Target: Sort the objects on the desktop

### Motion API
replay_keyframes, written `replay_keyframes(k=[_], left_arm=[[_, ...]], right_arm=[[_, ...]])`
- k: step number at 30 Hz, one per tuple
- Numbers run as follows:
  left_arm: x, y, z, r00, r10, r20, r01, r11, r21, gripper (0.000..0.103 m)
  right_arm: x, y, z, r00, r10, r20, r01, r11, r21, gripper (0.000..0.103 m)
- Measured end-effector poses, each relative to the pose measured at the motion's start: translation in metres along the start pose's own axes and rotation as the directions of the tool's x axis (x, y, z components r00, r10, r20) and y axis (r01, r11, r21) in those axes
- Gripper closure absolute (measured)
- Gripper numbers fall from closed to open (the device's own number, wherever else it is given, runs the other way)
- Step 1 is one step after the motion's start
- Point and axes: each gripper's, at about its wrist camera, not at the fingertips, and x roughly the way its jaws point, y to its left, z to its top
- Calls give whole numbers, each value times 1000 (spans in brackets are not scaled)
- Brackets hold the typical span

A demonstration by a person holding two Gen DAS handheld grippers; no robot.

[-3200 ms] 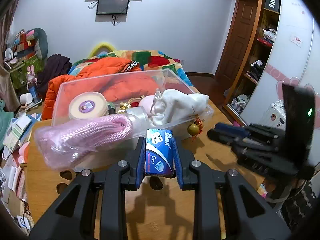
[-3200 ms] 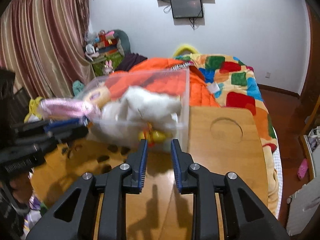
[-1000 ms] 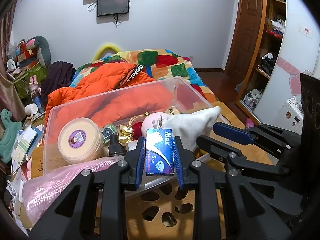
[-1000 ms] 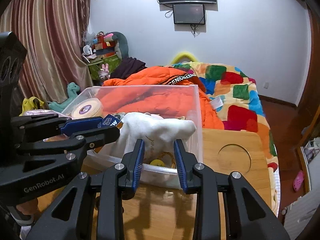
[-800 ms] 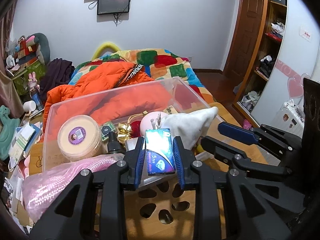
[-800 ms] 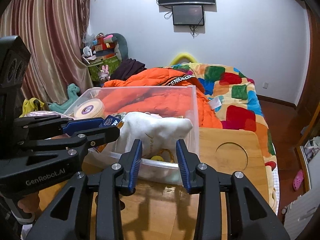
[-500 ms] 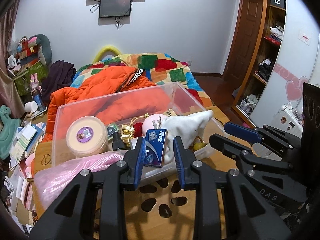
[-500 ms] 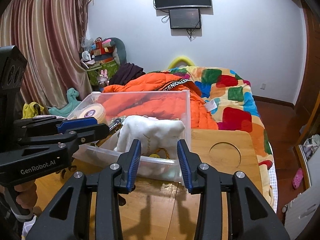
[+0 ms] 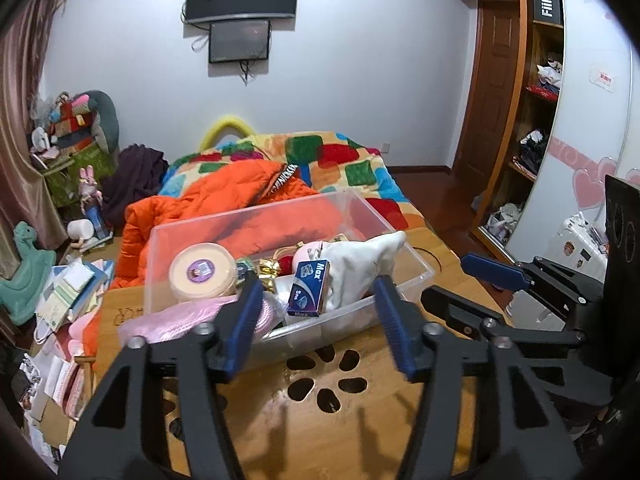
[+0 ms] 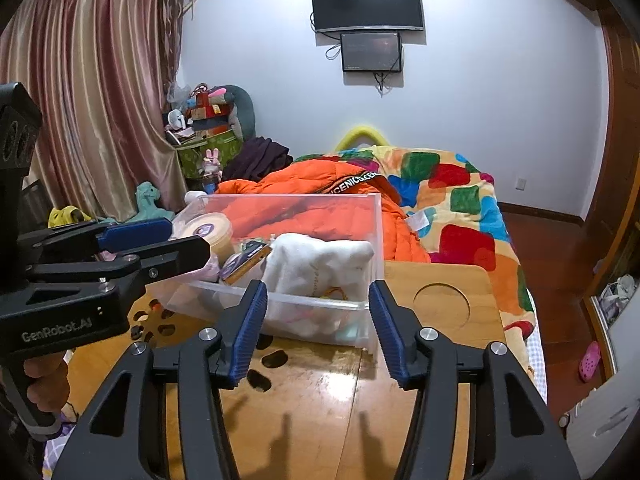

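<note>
Now left tool (image 9: 316, 316) spread wide, empty; blue cardboard box (image 9: 308, 289) upright in clear plastic bin (image 9: 412, 258); right tool (image 10: 316, 326) also agape.

Wooden table (image 9: 360, 432) with cut-out holes, clear plastic bin (image 9: 404, 256) on top.

Dim indoor light, seemingly overhead; sharp centre, heavy fisheye bending, dark corners.
</note>
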Motion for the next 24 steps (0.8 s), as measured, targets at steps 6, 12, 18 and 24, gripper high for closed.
replay_keyframes(k=[6, 12, 18, 24], left_arm=[[-26, -5, -9, 998, 43, 56, -43, 999, 5, 27], [-50, -11, -22, 988, 95, 120, -96, 995, -1, 13], [-64, -13, -38, 981, 125, 149, -124, 992, -16, 13], [-66, -7, -53, 984, 122, 131, -115, 992, -56, 10]], right_arm=[[-16, 6, -5, 1000, 5, 14, -5, 1000, 10, 42], [-33, 13, -12, 999, 1, 36, -1, 1000, 10, 30], [-49, 24, -26, 996, -48, 77, 49, 999, -11, 29], [-54, 31, -40, 994, -59, 89, 58, 998, 7, 20]])
